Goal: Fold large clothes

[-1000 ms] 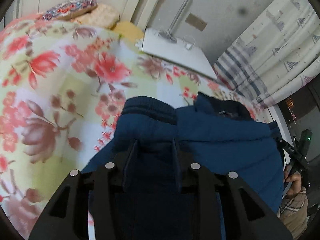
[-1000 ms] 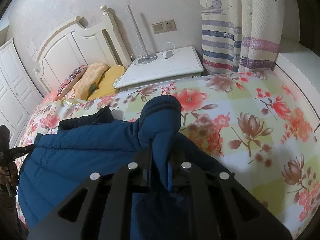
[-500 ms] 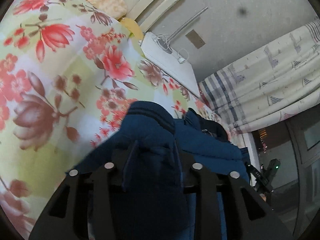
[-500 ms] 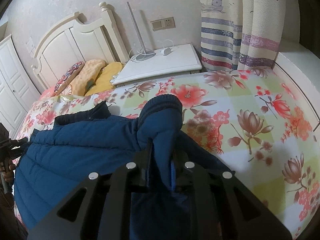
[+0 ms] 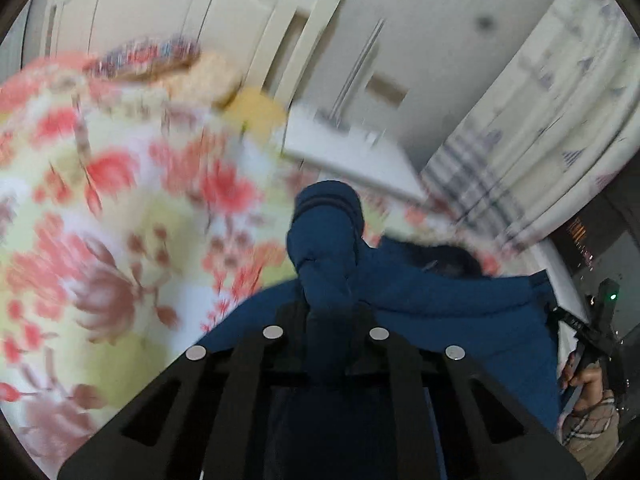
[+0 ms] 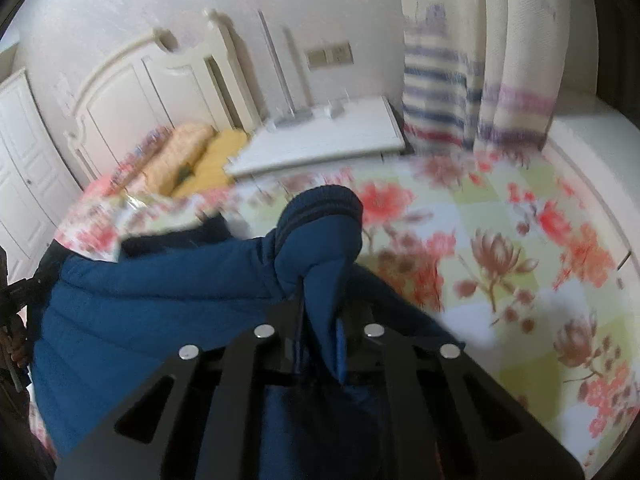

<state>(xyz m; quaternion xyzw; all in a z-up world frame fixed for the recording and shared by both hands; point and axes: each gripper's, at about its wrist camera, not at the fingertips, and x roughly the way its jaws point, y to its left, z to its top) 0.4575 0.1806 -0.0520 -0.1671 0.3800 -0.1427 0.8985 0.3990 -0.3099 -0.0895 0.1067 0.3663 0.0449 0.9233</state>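
Blue quilted fabric fills the space ahead of both your tools: the padded jacket (image 6: 152, 300) lies spread on the flowered bedspread (image 6: 500, 248), its body stretching between your two hands. Your left gripper (image 5: 326, 312) has just been closing, and its jaws now stand narrow and pinched on the left sleeve (image 5: 326, 240), which rises straight ahead of the fingers with its ribbed cuff at the top. Your right gripper (image 6: 320, 316) is clamped tight on the right sleeve (image 6: 320, 236), the cuff bulging just beyond the fingertips and a fold of fabric squeezed between the jaws. From the left tool, the jacket body runs off to the right, where your other hand (image 5: 588, 380) in a checked cuff grips its handle at the far edge. From the right tool, the jacket body runs off to the left, collar side away from you. Beyond both sleeves sit a white nightstand (image 6: 320, 140), the pillows (image 6: 192, 156) against the white headboard (image 6: 132, 92), and striped curtains (image 6: 440, 92) farther right. Both views are blurred.
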